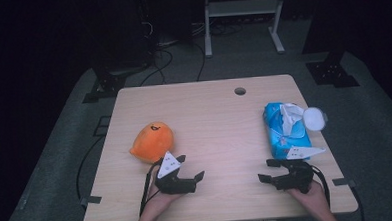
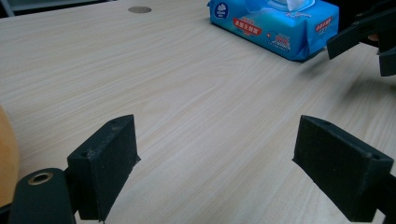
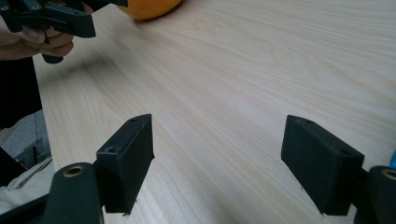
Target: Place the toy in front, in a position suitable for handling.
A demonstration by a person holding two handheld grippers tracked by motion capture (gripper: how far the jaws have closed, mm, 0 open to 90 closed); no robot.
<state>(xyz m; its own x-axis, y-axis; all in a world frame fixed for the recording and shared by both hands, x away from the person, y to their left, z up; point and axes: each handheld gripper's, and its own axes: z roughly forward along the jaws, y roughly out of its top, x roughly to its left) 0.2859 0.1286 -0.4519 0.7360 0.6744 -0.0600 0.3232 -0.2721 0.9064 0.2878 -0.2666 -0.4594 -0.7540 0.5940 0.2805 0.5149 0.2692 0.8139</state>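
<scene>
Hovering low in the frame, both grippers gape wide: left gripper (image 1: 192, 166) beside the round orange plush toy (image 1: 152, 141), right gripper (image 1: 267, 170) below the blue plastic wipes pack (image 1: 281, 132).

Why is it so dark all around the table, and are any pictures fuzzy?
In the high view, light falls on the table while the floor and room behind stay dim, and the picture looks soft. In the left gripper view, the blue wipes pack is fairly sharp. In the right gripper view, the orange plush toy looks slightly blurred.
</scene>
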